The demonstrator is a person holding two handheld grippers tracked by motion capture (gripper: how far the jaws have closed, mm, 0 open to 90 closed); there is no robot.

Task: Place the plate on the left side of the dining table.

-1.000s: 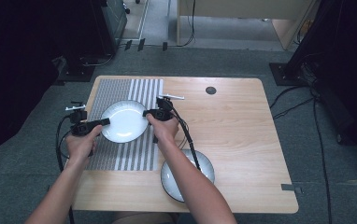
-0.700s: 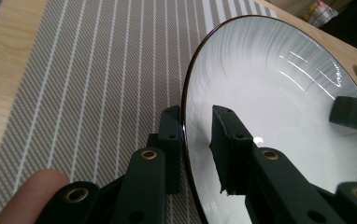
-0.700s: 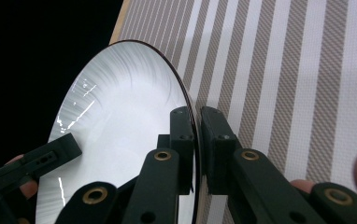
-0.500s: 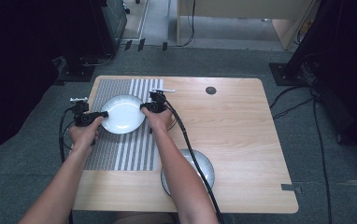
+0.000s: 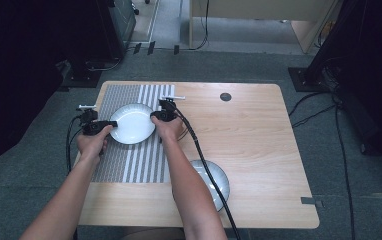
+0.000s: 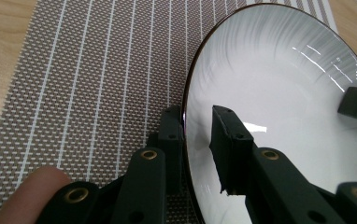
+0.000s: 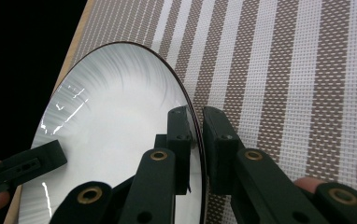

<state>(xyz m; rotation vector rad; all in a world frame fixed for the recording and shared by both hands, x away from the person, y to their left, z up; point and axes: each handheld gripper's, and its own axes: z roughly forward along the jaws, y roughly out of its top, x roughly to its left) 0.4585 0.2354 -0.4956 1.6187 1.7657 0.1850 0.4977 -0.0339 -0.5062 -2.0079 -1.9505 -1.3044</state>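
A white plate (image 5: 131,123) with a thin dark rim is held between both grippers over the striped placemat (image 5: 129,165). My left gripper (image 5: 110,123) is shut on the plate's left rim. In the left gripper view one jaw lies under the rim and the other on the plate's (image 6: 279,93) inner face, at the left gripper (image 6: 197,119). My right gripper (image 5: 154,116) is shut on the opposite rim. The right gripper view shows the right gripper (image 7: 196,116) with its jaws pinching the edge of the plate (image 7: 116,126), and the placemat (image 7: 284,70) beyond.
A second, greyish plate (image 5: 218,180) lies on the wooden table (image 5: 259,140) near its front edge, partly under the right forearm. A small dark round hole (image 5: 225,96) is at the far middle. Cables trail from both grippers. Dark floor surrounds the table.
The plate and both grippers have shifted a little toward the table's far side over the mat. The grips on the rim are the same.
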